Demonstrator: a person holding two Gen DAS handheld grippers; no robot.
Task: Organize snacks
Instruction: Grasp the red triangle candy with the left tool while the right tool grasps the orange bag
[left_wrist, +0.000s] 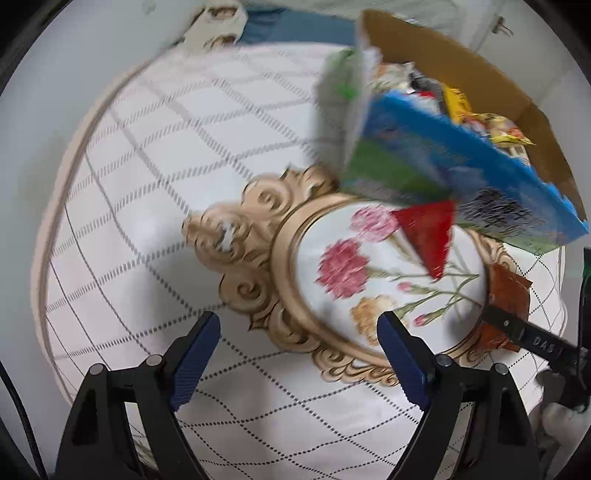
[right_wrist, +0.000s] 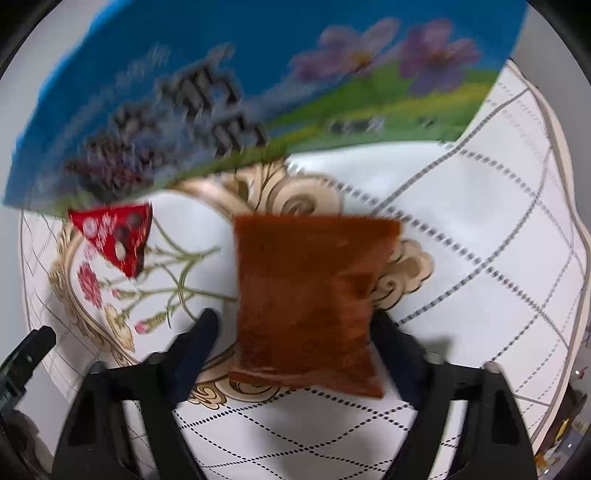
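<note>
The main risk lay with the brown snack packet (right_wrist: 306, 302): the right tool (right_wrist: 295, 325) straddled it with its jaws spread wide on either side, and whether the fingers touched it could not be told through the blur. A hasty close could catch only a corner and let the slick packet slide off across the patterned worktop (left_wrist: 122, 206). The blue box (left_wrist: 461, 162) at the far right, packed with snacks against its cardboard flap (left_wrist: 480, 74), sat close enough to be knocked. A red triangular packet (left_wrist: 428, 232) lay by the box's near edge. The left tool (left_wrist: 299, 354) hung wide open over the floral medallion, gripping nothing
</note>
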